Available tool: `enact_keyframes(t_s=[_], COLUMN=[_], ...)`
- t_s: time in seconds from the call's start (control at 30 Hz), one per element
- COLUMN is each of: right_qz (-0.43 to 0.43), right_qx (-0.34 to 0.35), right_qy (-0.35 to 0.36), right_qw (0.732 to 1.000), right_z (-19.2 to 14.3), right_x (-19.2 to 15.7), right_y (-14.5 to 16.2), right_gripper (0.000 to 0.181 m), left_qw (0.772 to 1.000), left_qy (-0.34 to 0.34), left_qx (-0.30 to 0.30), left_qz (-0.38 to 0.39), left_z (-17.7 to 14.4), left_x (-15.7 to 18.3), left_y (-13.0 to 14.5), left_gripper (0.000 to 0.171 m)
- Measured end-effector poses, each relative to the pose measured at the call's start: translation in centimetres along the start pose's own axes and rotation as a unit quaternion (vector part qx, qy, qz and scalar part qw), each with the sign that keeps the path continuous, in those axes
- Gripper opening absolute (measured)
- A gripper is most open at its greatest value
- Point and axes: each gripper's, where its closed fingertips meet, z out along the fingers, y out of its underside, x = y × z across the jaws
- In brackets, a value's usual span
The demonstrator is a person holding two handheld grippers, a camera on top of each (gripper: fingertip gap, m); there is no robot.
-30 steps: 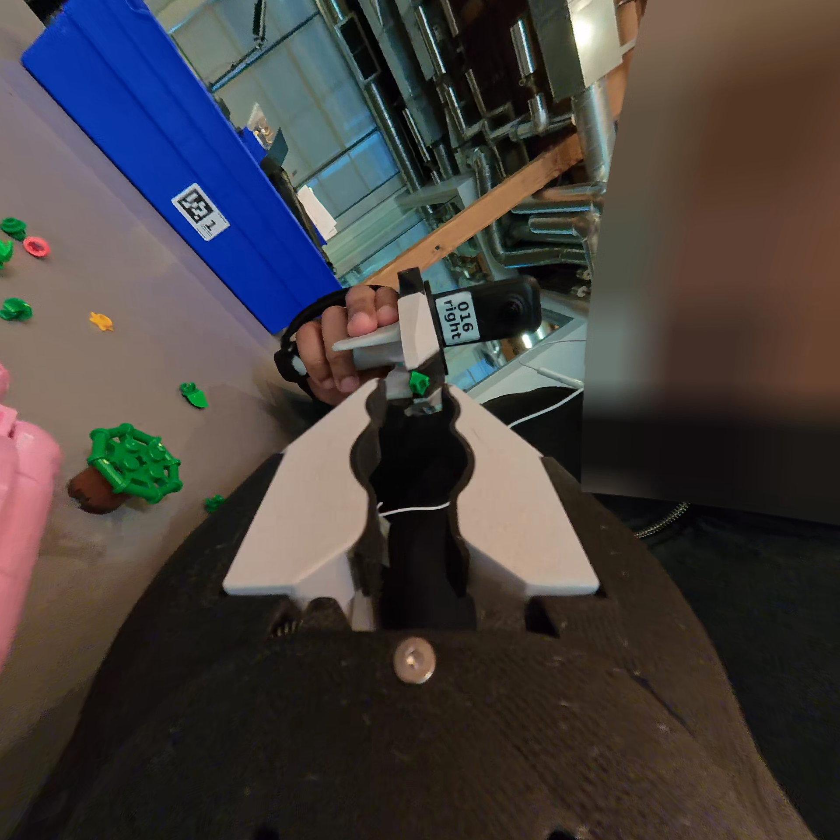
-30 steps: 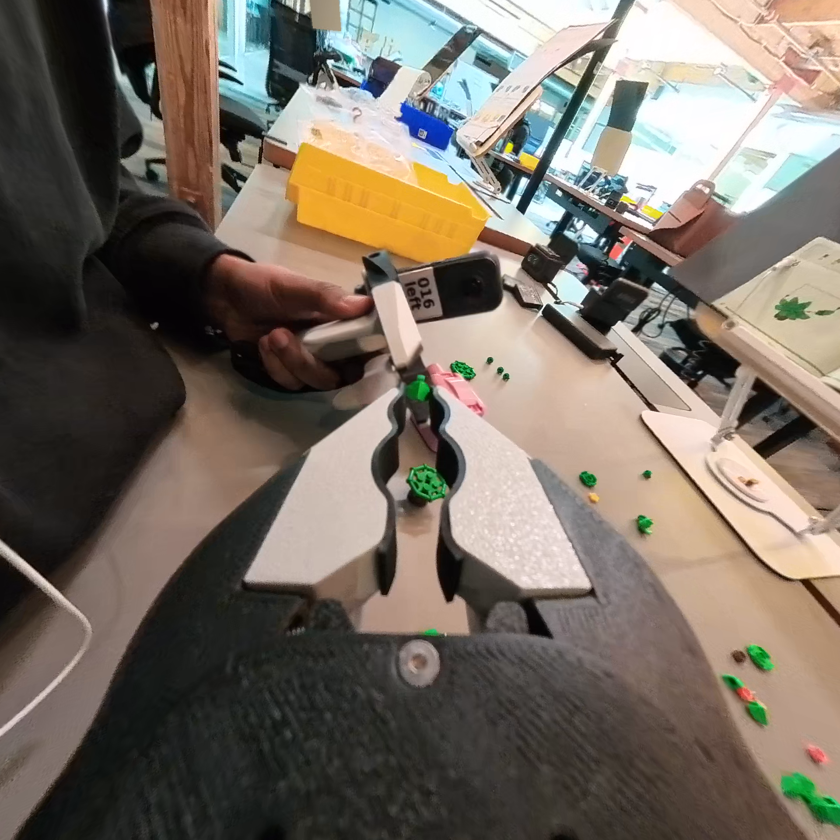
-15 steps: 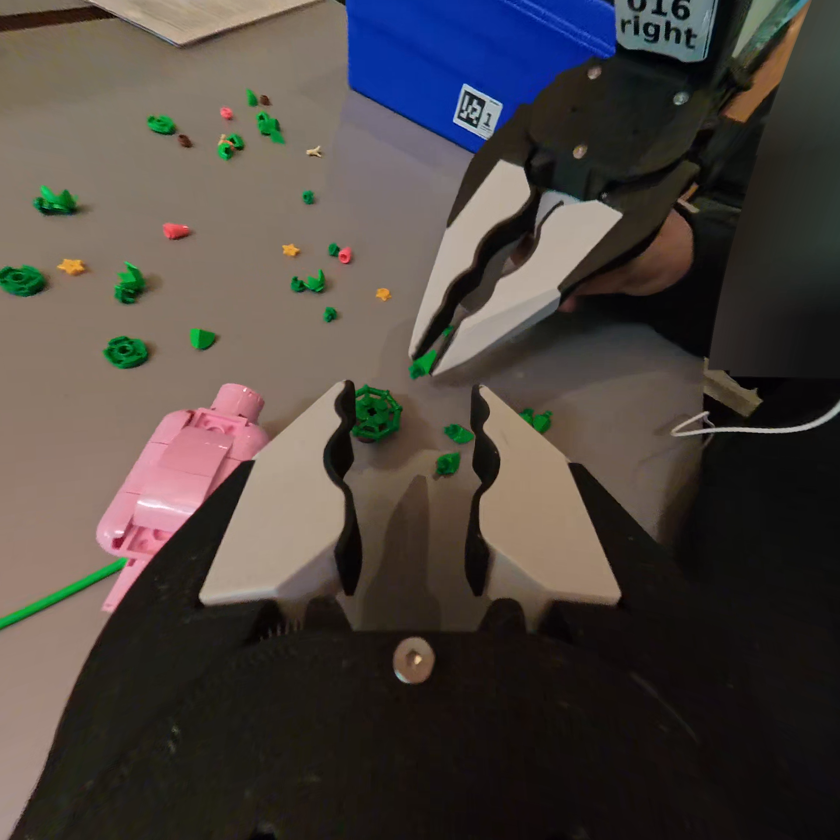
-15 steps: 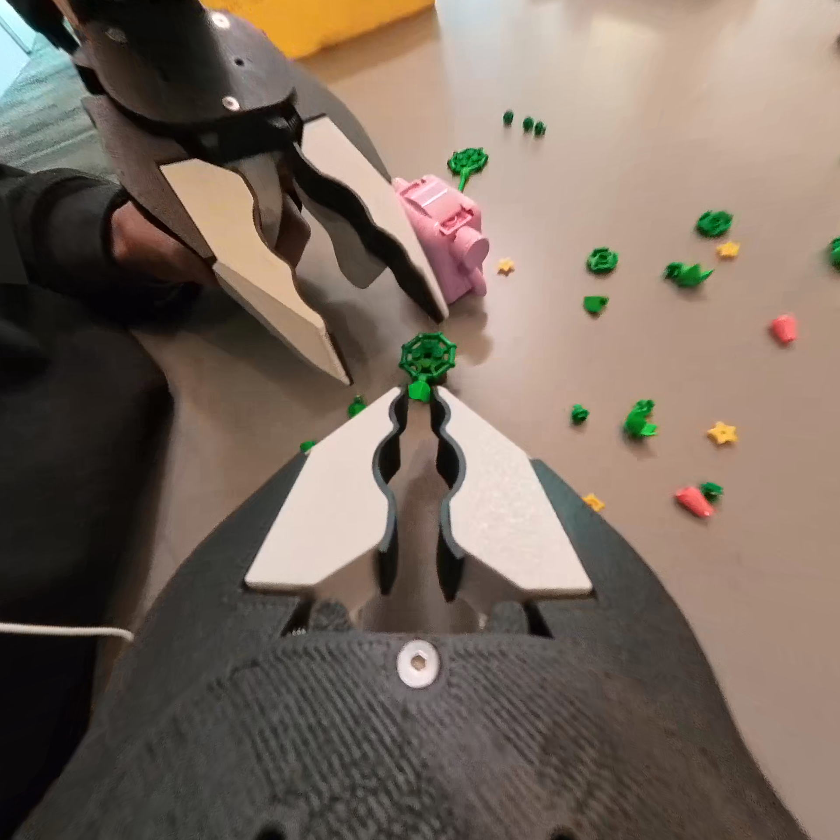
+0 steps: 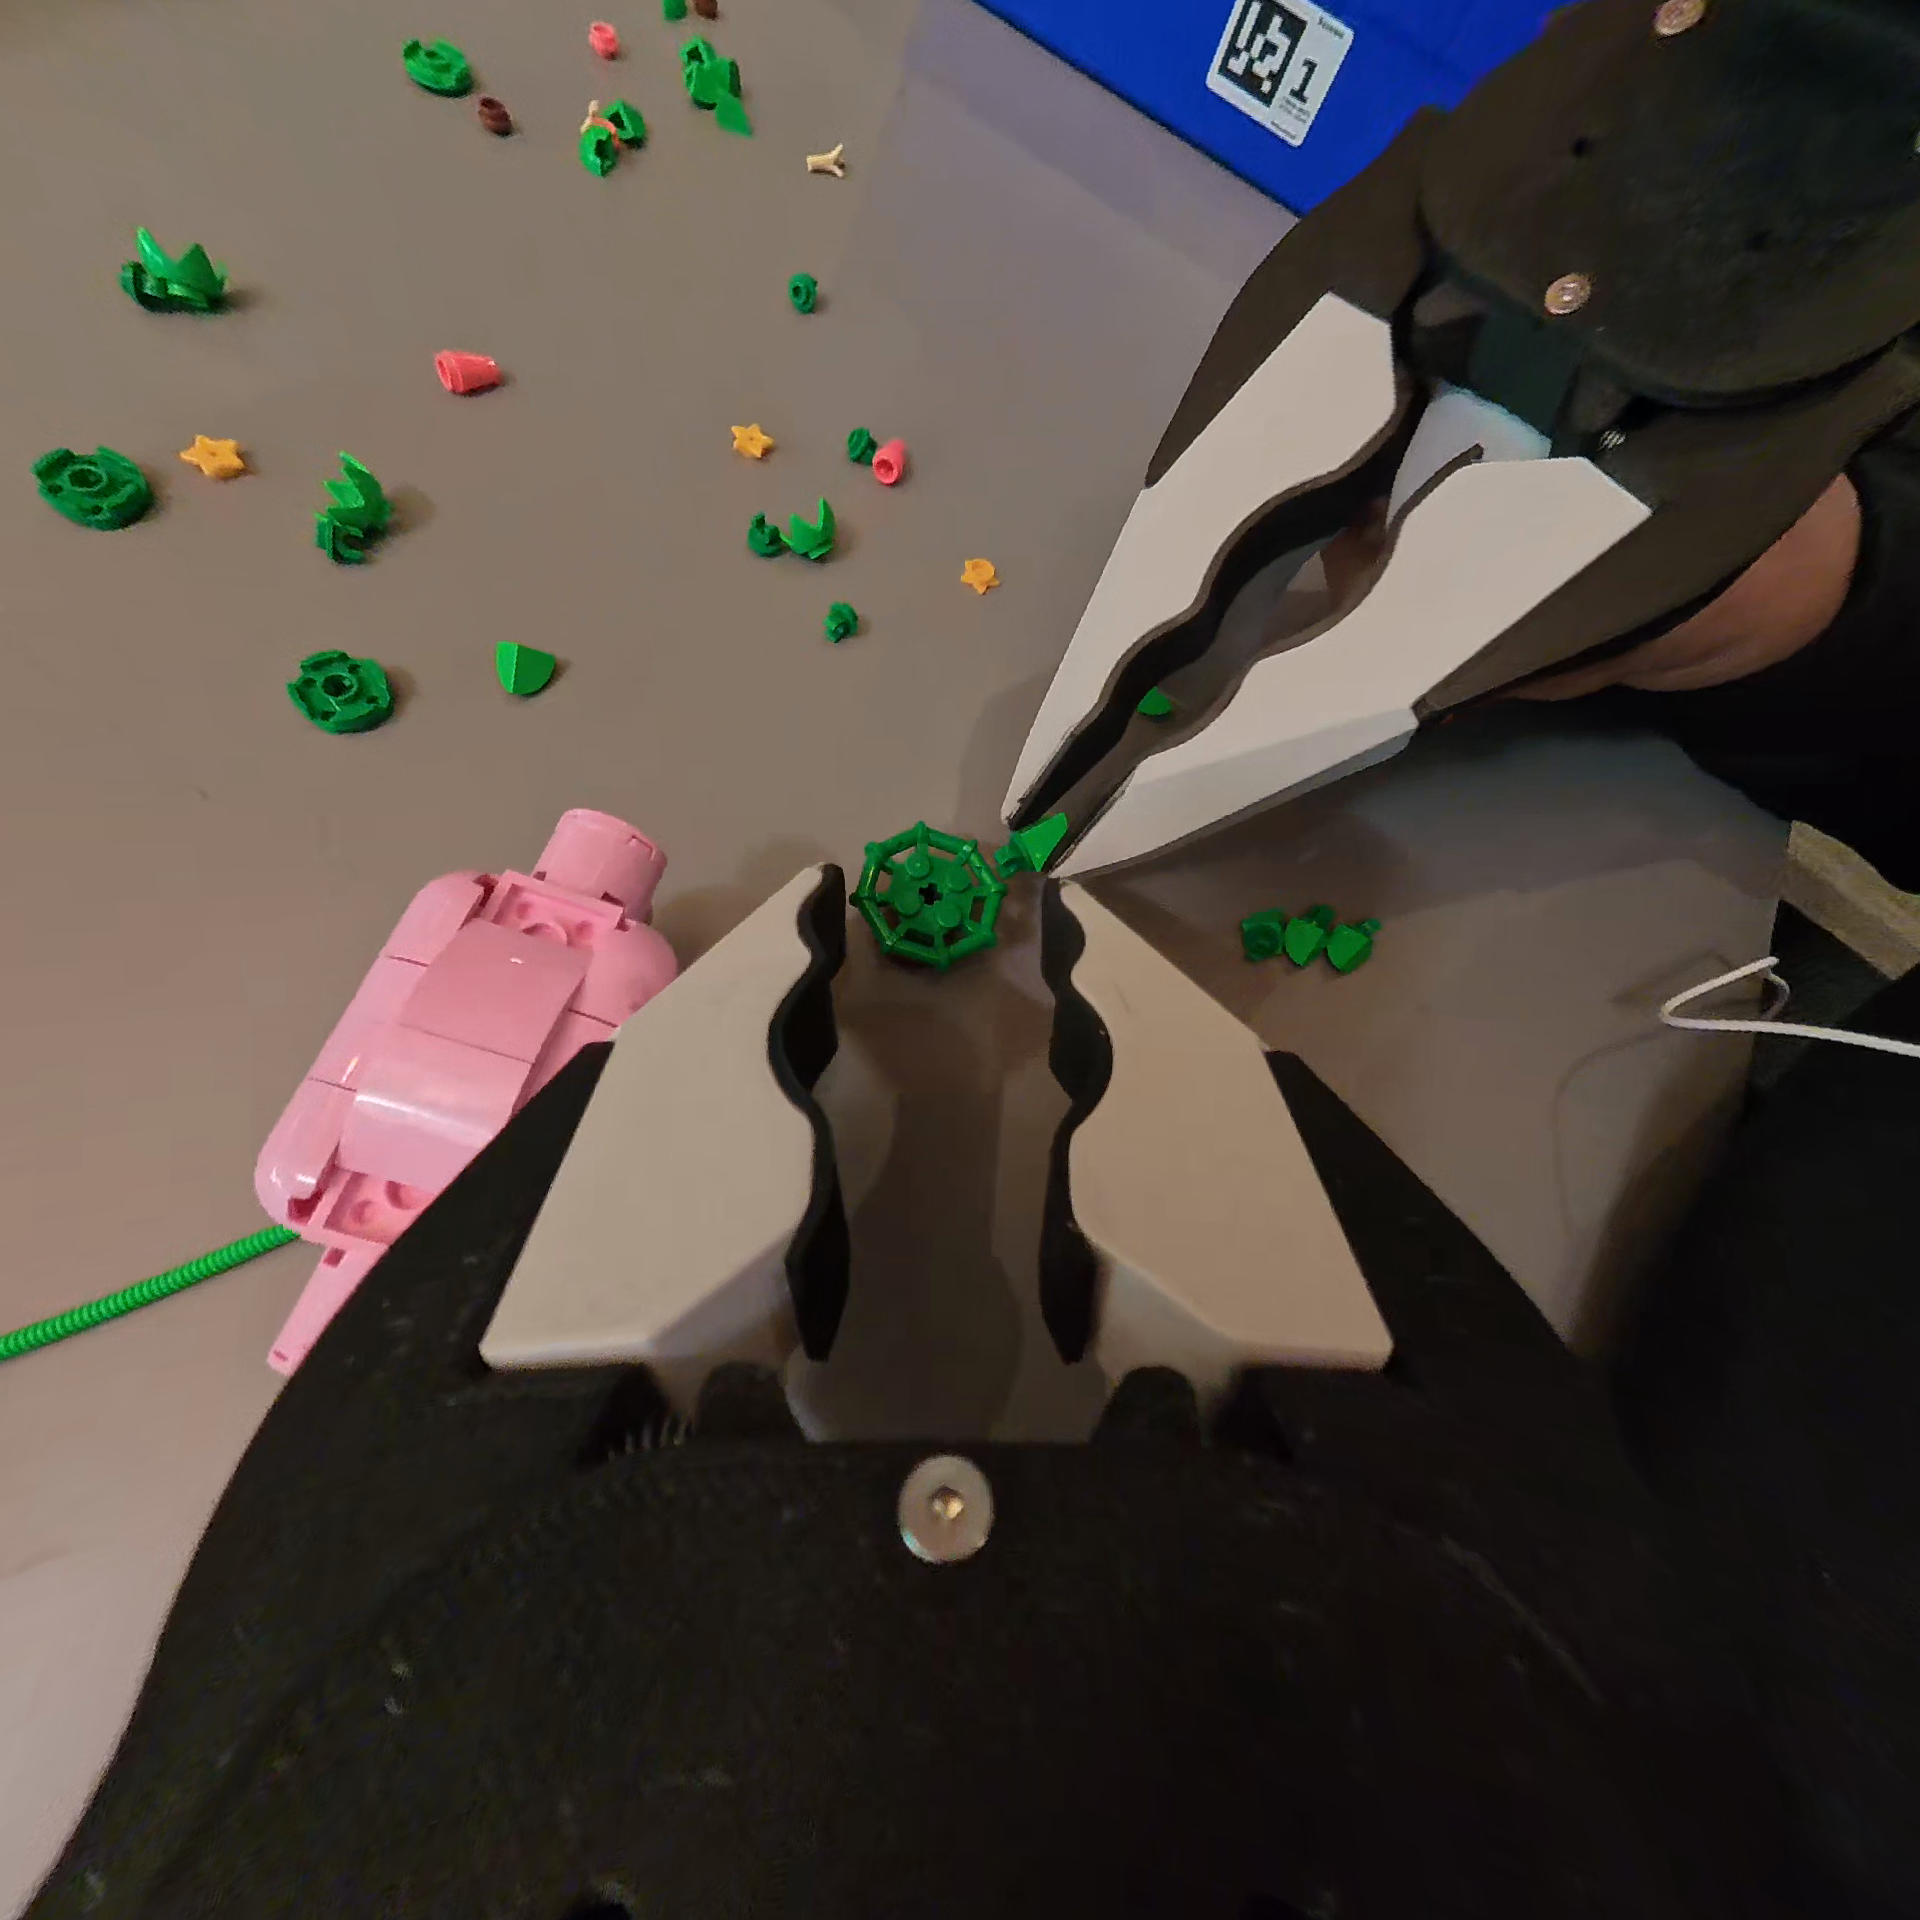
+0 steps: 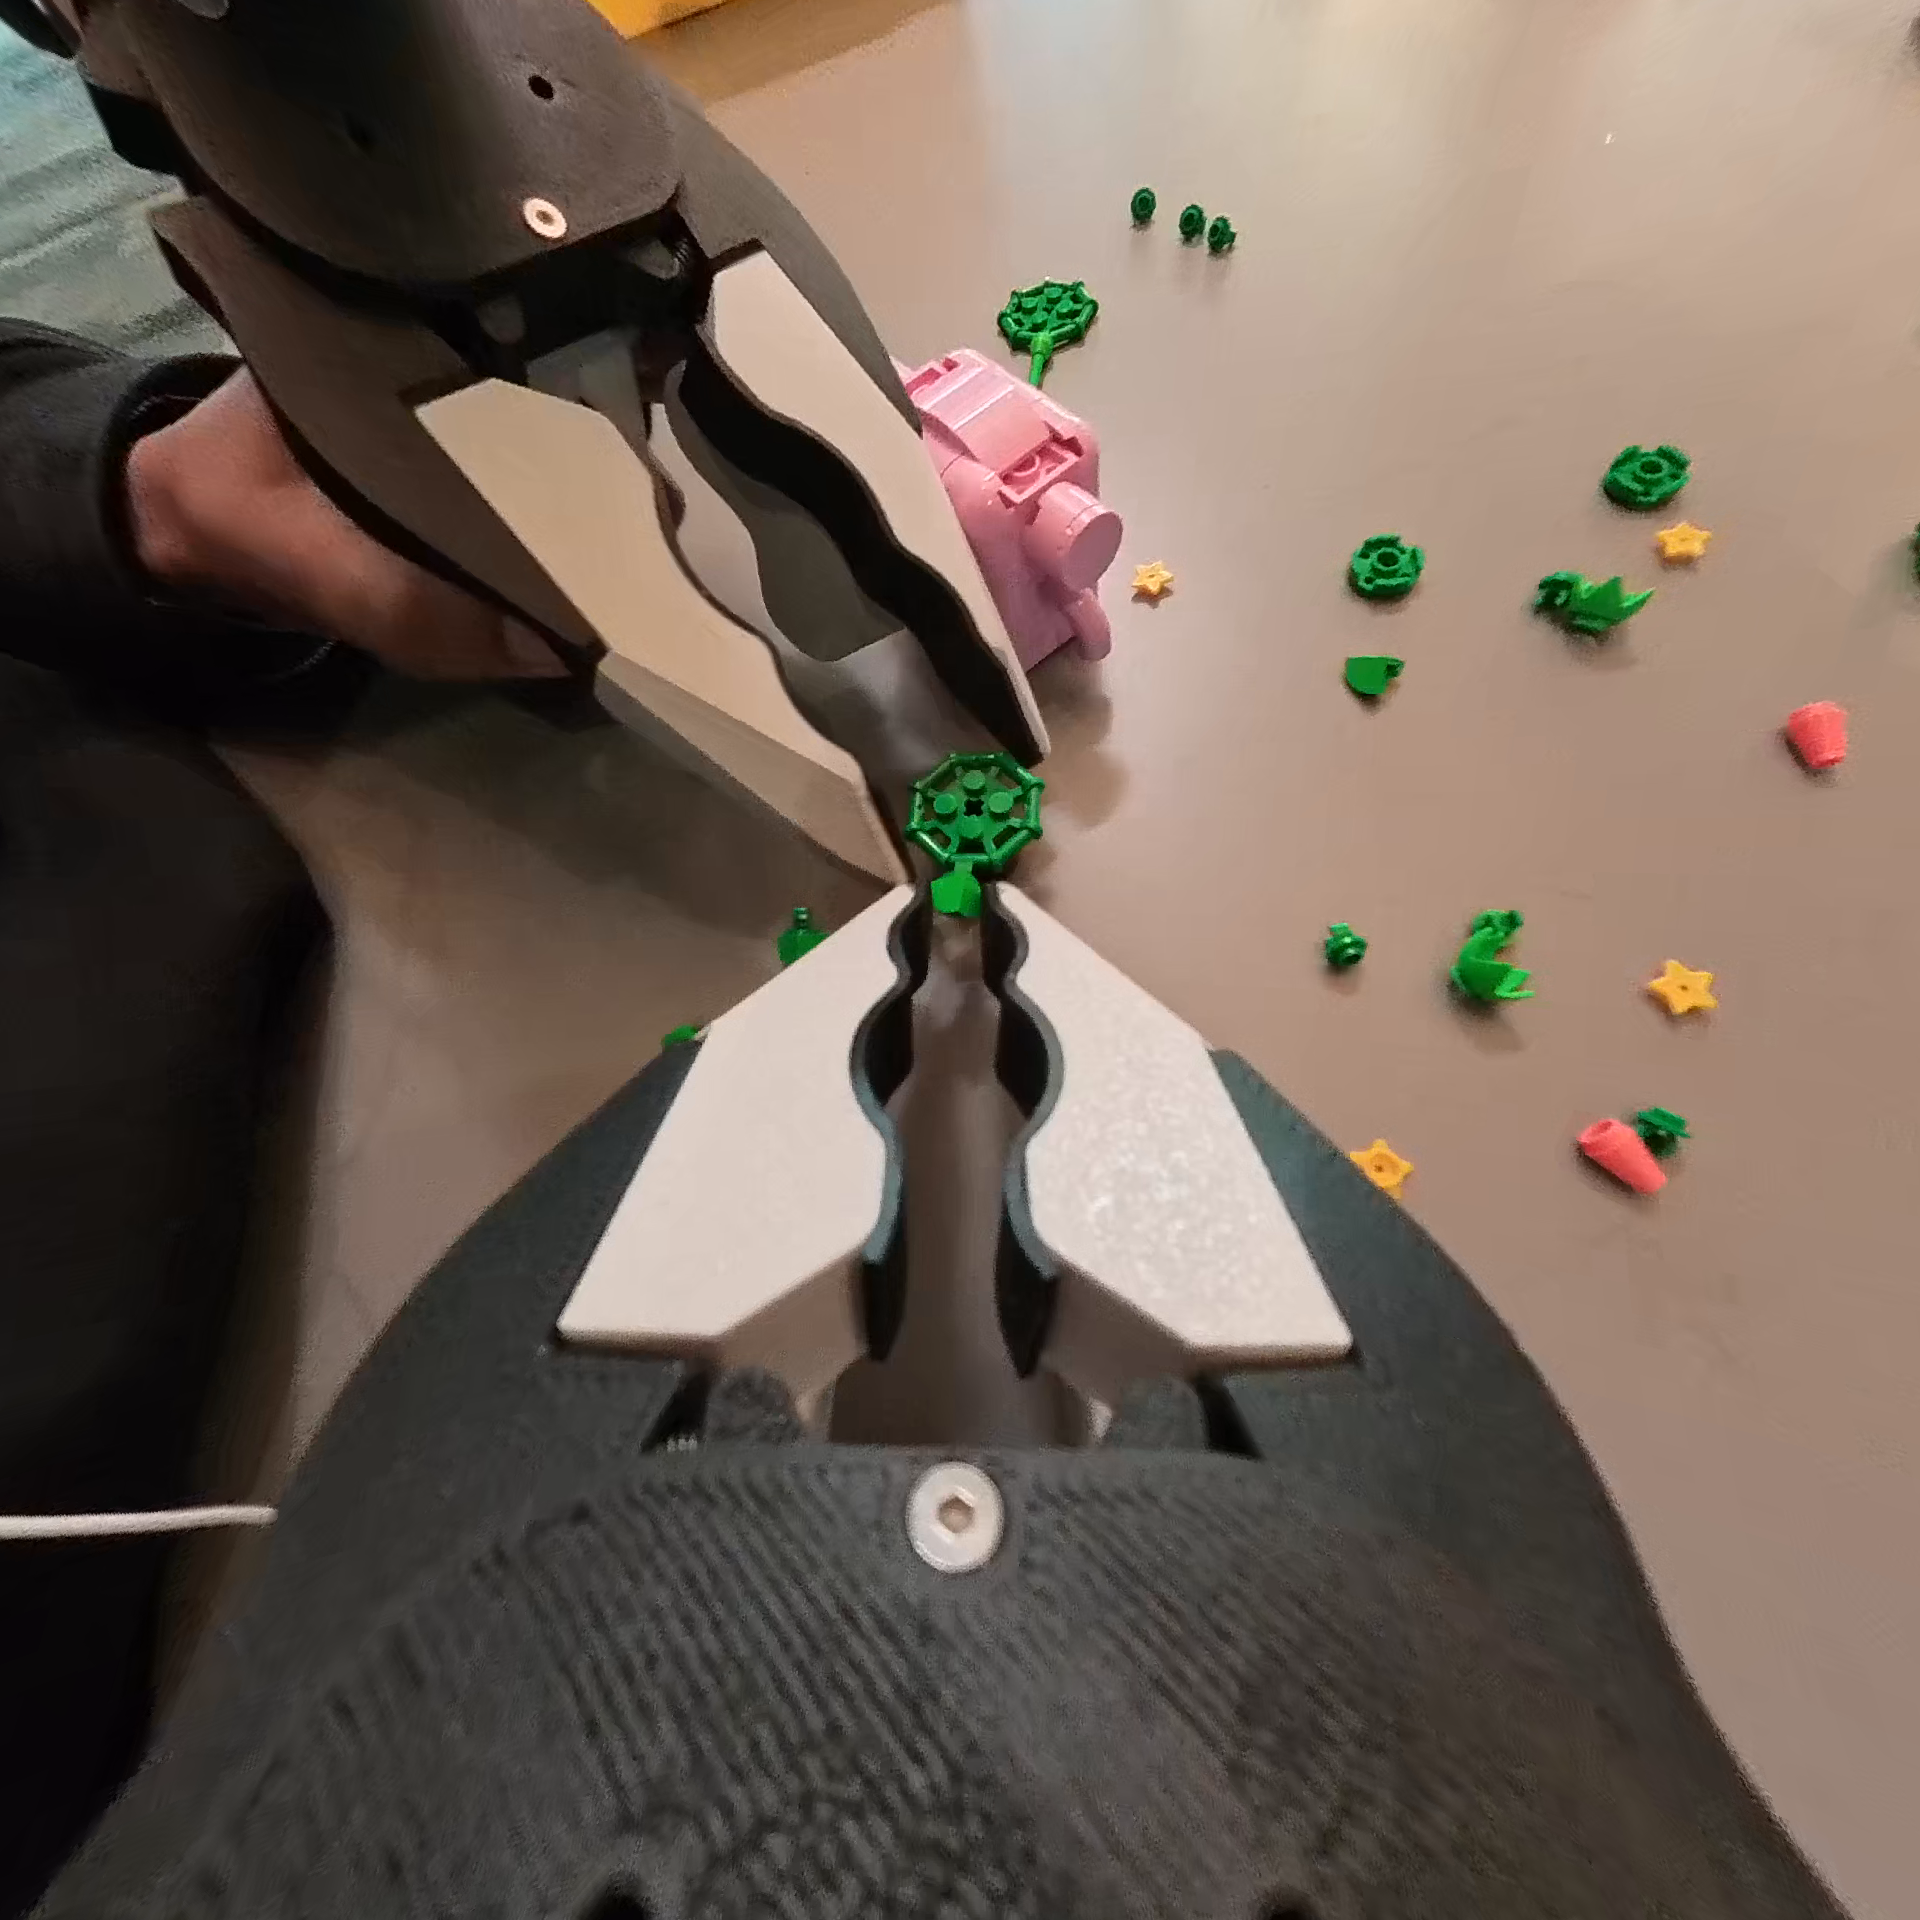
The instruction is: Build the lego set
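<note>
the round green web-patterned lego wheel (image 5: 928, 897) sits on the grey matte tabletop (image 5: 623, 644) between the fingertips of the left gripper (image 5: 940, 883), whose jaws stand wide apart with nothing clamped. the right gripper (image 6: 948, 902) has its jaws pinched on a small green leaf-shaped lego piece (image 6: 956, 894), held just beside the wheel's rim, seemingly touching it. a pink blocky lego assembly (image 5: 468, 1039) lies on its side next to the left gripper's fingers, with a green ribbed stem (image 5: 135, 1299) running out from it. loose green, coral and yellow star pieces (image 5: 748, 441) are scattered over the table. a blue plastic bin (image 5: 1164, 94) carrying a white square-code sticker (image 5: 1278, 73) stands at the far edge.
</note>
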Motion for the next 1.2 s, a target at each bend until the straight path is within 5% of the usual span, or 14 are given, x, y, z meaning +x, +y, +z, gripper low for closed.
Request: enact_keyframes(t_s=[1.2], right_qz=[-0.105], right_qx=[-0.008], right_qy=[-0.004], right_qw=[0.994], right_z=[0.0], right_x=[-0.6], right_y=[0.4], right_gripper=[0.007], left_qw=[0.999], left_qy=[0.026], left_qx=[-0.033], left_qz=[0.015], left_z=[-0.1], left_x=[0.6], left_y=[1.2], left_gripper=[0.025])
